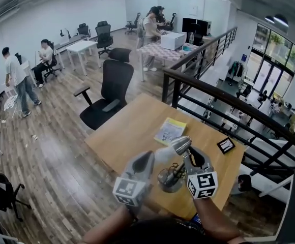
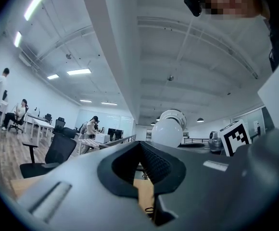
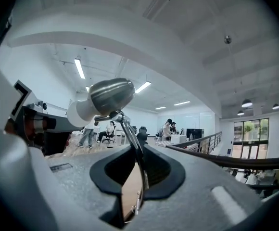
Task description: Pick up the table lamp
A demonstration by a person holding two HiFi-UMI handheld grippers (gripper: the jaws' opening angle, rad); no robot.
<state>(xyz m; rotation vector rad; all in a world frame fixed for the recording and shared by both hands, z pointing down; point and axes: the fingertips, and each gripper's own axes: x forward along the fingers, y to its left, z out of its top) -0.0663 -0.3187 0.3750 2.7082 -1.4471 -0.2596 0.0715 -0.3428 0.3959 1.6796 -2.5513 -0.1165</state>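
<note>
The right tool (image 3: 135,177) is pinching the thin arm of the table lamp (image 3: 111,95). The left tool (image 2: 142,177), pressed together, is hovering beside the lamp, with a yellow booklet (image 1: 170,131) lying beyond it.

Wooden table (image 1: 132,126): yellow booklet (image 1: 170,130) mid-top, small black square item (image 1: 226,145) near right edge. Black office chair (image 1: 108,95) beside far-left edge. Black railing (image 1: 213,93) behind.

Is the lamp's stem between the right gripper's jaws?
Yes, the thin stem of the lamp runs between the jaws of the right gripper, shut on it.
</note>
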